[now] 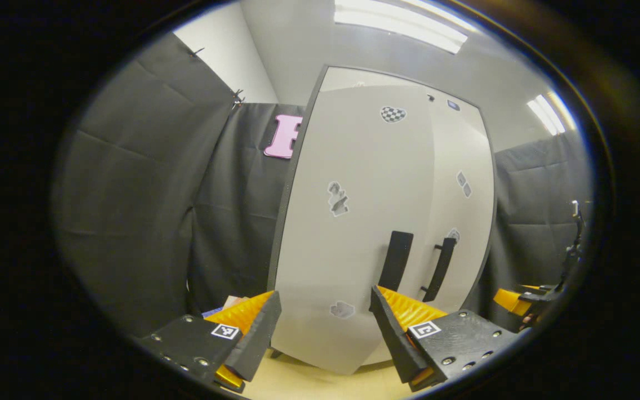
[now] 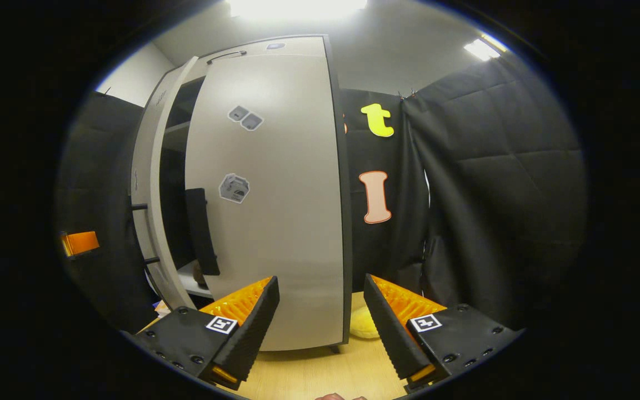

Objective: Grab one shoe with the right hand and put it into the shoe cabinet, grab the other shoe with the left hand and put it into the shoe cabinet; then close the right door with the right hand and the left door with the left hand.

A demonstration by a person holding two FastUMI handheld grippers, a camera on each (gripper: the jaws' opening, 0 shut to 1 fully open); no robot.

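Dark cabinet interior (image 2: 178, 166) hides something, perhaps a shoe (image 2: 200, 274).

The shoe cabinet (image 1: 386, 222) stood on the floor (image 1: 298, 383) straight ahead in the left gripper view, its left door (image 1: 353, 222) in front of the left gripper (image 1: 325, 328), whose jaws were spread with nothing between them, and the right door (image 1: 461, 222) just beyond, the two handles (image 1: 396, 260) side by side. In the right gripper view the right door (image 2: 275, 200) sat directly ahead of the right gripper (image 2: 321, 322), fingers apart and free, with the left door (image 2: 156, 222) swung out to its left and a gap onto the shelves (image 2: 192, 280) between them. The cloth wall (image 2: 492, 194) hung behind and to either side, and a soft object (image 2: 363, 325) lay on the floor by the cabinet's right corner.
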